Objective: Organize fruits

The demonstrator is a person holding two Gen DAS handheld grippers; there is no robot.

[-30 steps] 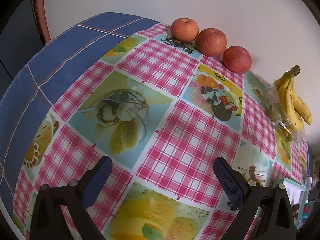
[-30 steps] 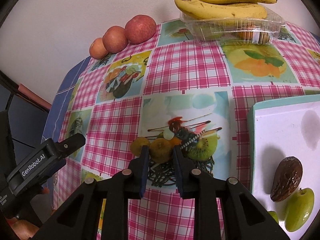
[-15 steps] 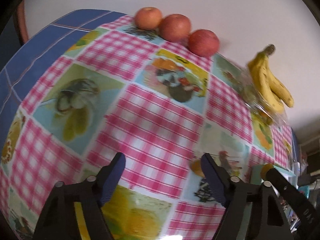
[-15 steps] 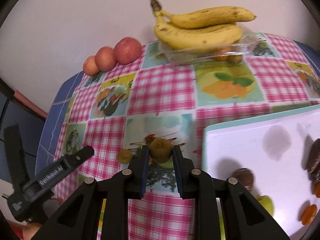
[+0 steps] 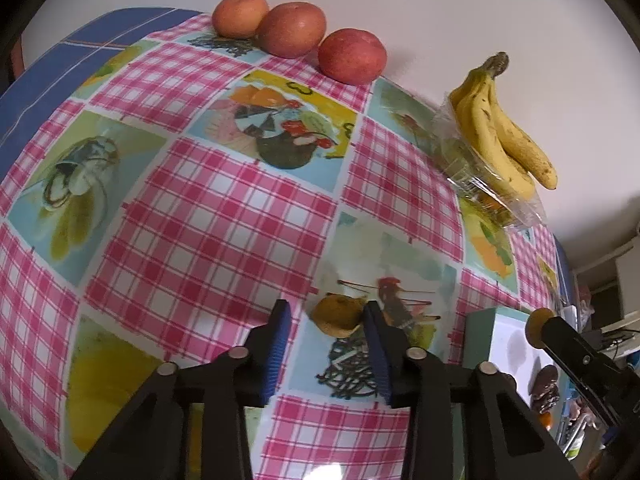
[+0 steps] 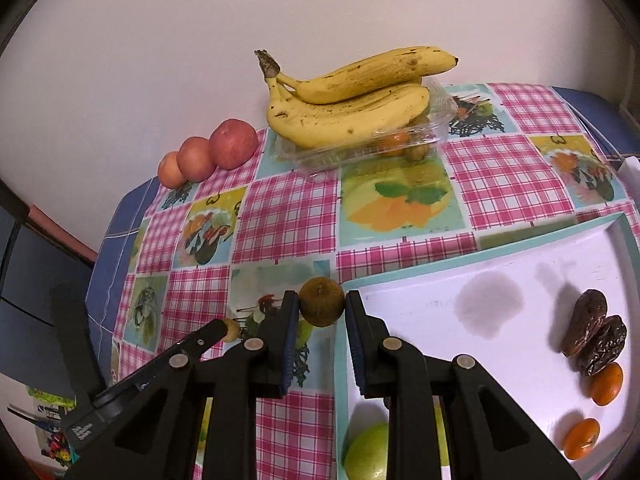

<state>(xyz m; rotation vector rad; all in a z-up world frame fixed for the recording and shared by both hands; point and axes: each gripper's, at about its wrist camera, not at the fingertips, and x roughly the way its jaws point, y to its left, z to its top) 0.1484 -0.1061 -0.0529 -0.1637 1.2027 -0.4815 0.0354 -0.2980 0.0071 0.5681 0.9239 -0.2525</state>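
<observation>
A table covered by a pink-checked oilcloth with printed fruit panels [image 6: 288, 216] carries three reddish round apples [image 6: 208, 156] in a touching row by the white wall. Near them lies a clear plastic clamshell box [image 6: 416, 140], and a white rectangular tray with a turquoise rim [image 6: 472, 268] lies at the near right. A small yellow-brown wrinkled fruit [image 5: 338, 316] lies directly on the cloth.

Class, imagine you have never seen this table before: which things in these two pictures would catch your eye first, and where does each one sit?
The right gripper holds a small brown fruit between its fingers at the edge of the white tray. At the table's far side, a bunch of bananas lies on a clear plastic box by the wall, with three red apples lined up beside them. The left gripper is open around a yellowish fruit on the checked cloth.
</observation>
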